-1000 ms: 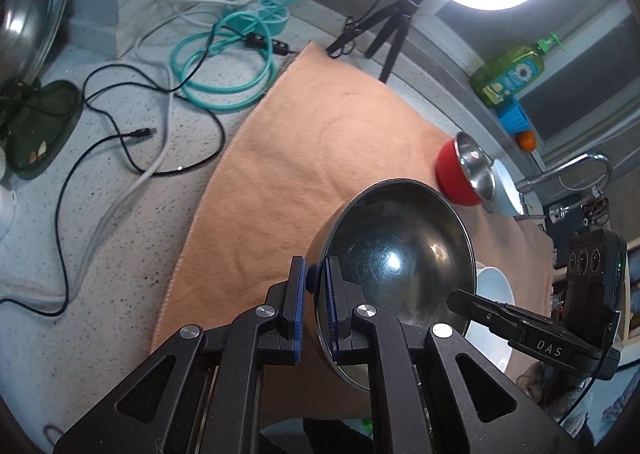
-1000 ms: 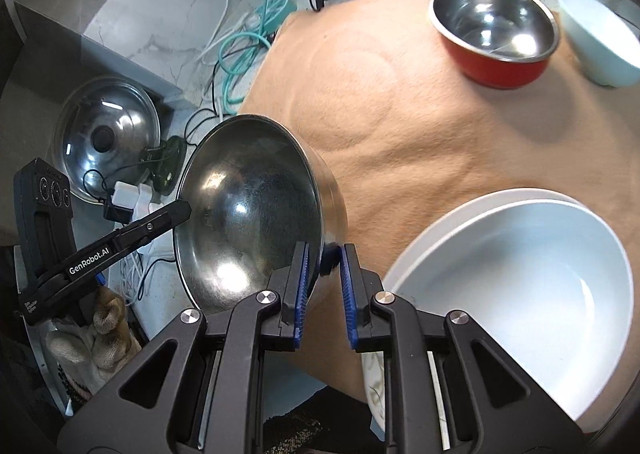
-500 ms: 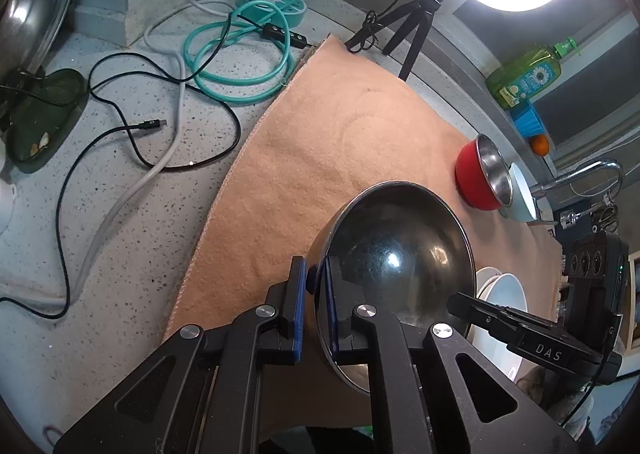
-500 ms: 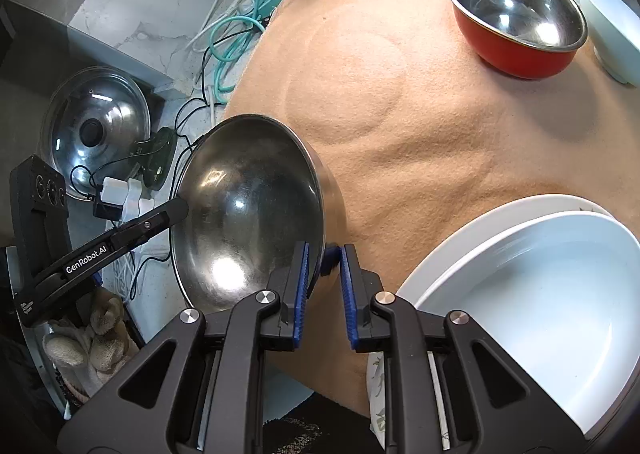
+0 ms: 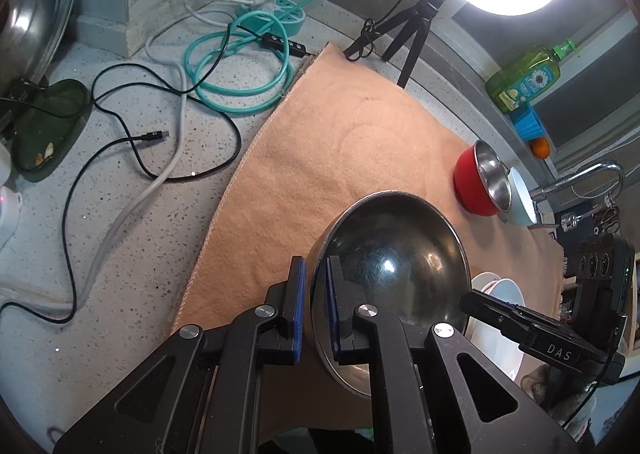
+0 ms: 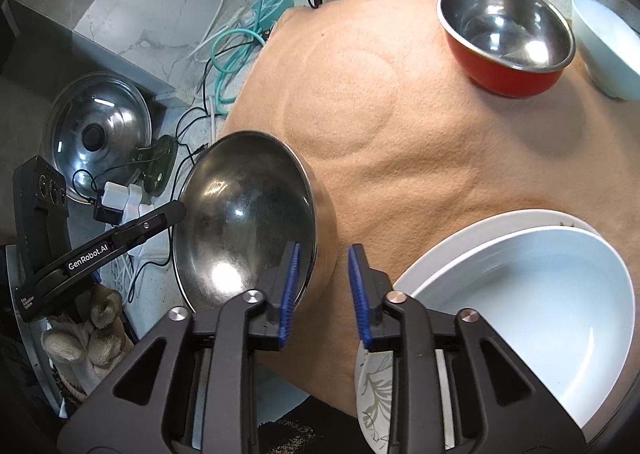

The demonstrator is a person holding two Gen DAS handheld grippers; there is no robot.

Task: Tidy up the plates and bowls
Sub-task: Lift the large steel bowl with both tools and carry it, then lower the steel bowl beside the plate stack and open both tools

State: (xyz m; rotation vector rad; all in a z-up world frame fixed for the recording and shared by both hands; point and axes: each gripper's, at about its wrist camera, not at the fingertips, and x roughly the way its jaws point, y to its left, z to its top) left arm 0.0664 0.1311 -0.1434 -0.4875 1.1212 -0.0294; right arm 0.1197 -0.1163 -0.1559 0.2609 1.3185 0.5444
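Note:
A large steel bowl point(image 5: 394, 270) point(image 6: 244, 213) sits tilted at the near left edge of the orange towel point(image 5: 320, 157) point(image 6: 420, 157). My left gripper point(image 5: 316, 308) has its jaws slightly parted around the bowl's rim, one pad inside, one outside. My right gripper point(image 6: 322, 286) is open, its jaws astride the opposite rim without pinching it. A red bowl with steel lining point(image 5: 482, 183) point(image 6: 506, 37) and a pale blue bowl point(image 5: 520, 199) point(image 6: 610, 49) stand at the towel's far side. Stacked white dishes point(image 6: 532, 302) point(image 5: 494, 322) lie at the near right.
Cables and a teal power strip point(image 5: 240, 53) lie on the speckled counter left of the towel. A pot lid point(image 6: 98, 131) leans at the far left. A tripod with ring light point(image 5: 416, 25), a soap bottle point(image 5: 524, 79) and a tap point(image 5: 580, 179) stand behind the towel.
My right gripper has opened and let go of the steel bowl's rim. My left gripper's jaws have parted a little. The bowl has sunk lower toward the towel.

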